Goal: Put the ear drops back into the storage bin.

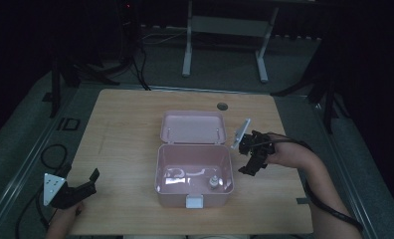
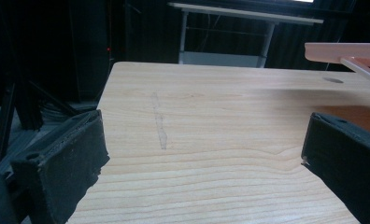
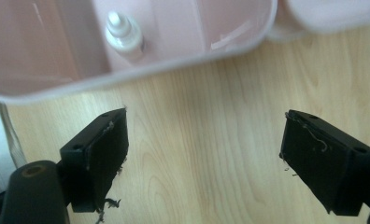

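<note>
A pale pink plastic box [image 1: 194, 172] with a hinged lid [image 1: 193, 127] thrown back flat stood open near the middle of the light wooden surface [image 1: 125, 129]. Inside it, near the front right corner, a small white dropper bottle [image 1: 214, 182] stood upright against the wall. The right tongs [image 1: 248, 164] hovered just beside the box's right wall, apart from it, with both black pads spread wide and nothing between them; bare wood showed in the gap. The left tongs [image 1: 83, 184] rested at the surface's near left corner, well apart from the box, also spread wide and empty.
</note>
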`<action>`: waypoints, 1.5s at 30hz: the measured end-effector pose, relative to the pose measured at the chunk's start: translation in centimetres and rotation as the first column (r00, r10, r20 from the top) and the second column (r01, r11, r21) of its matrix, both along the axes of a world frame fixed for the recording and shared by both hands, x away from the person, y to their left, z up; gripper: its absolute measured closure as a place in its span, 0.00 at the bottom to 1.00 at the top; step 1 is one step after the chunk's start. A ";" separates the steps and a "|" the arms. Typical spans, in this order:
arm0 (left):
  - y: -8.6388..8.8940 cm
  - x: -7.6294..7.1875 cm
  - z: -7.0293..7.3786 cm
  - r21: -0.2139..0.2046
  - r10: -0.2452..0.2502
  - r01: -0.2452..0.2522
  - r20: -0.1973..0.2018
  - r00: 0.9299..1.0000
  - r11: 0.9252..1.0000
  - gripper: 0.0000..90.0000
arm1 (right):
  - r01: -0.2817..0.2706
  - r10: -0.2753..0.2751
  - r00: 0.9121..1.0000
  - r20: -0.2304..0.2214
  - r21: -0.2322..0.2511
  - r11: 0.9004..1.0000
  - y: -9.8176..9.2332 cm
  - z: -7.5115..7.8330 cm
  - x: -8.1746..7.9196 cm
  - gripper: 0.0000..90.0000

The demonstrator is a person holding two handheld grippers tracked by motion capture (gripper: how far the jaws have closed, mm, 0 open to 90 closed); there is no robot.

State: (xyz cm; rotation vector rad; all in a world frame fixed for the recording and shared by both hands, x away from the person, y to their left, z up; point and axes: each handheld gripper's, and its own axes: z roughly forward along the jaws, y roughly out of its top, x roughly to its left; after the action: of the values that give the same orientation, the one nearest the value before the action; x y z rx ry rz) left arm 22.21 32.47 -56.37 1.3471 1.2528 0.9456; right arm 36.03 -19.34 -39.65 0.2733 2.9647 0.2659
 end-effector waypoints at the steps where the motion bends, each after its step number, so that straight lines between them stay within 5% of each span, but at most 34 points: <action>1: 0.0 0.0 0.0 0.000 0.000 0.000 0.000 1.000 1.000 0.00 | 0.000 0.000 1.000 0.000 0.000 1.000 0.0 0.0 0.0 0.17; 10: 0.0 0.0 0.0 0.000 0.002 -0.002 0.001 1.000 1.000 0.00 | 0.083 -0.081 0.996 -0.039 0.051 0.995 -3.6 -3.9 -0.1 0.17; 20: 0.0 0.0 0.0 0.001 0.002 -0.002 0.000 1.000 1.000 0.00 | 0.192 -0.184 0.981 -0.066 0.147 0.970 -7.5 -7.8 -0.3 0.17; 25: 0.0 0.0 0.0 0.001 0.003 -0.003 0.000 1.000 1.000 0.00 | 0.239 -0.233 0.971 -0.052 0.244 0.940 -8.7 -9.3 -0.7 0.16; 29: 0.0 0.0 0.0 0.002 0.003 -0.003 0.000 1.000 1.000 0.00 | 0.287 -0.297 0.955 -0.020 0.324 0.902 -9.7 -10.1 -1.1 0.16; 32: 0.0 0.0 0.0 0.002 0.003 -0.003 0.000 1.000 1.000 0.00 | 0.305 -0.325 0.946 0.006 0.329 0.894 -10.4 -10.7 -1.4 0.16; 36: 0.0 0.0 0.0 0.002 0.003 -0.003 0.000 1.000 1.000 0.00 | 0.345 -0.375 0.927 0.020 0.351 0.870 -11.3 -11.4 -1.6 0.15; 39: 0.0 0.0 0.0 0.002 0.003 -0.003 0.000 1.000 1.000 0.00 | 0.381 -0.430 0.902 0.039 0.398 0.835 -12.2 -11.9 -1.8 0.15; 43: 0.0 0.0 0.0 0.000 0.003 -0.003 0.002 1.000 1.000 0.00 | 0.416 -0.488 0.870 0.069 0.428 0.802 -12.8 -12.3 -1.9 0.15; 45: 0.0 0.0 0.0 0.001 0.003 -0.003 0.001 1.000 1.000 0.00 | 0.440 -0.530 0.844 0.082 0.459 0.772 -13.1 -12.3 -1.9 0.15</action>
State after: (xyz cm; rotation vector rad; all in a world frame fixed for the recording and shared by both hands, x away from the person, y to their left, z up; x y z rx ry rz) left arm 22.20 32.46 -56.38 1.3460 1.2543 0.9487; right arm 34.15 -32.39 -51.94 0.9877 2.4745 0.8124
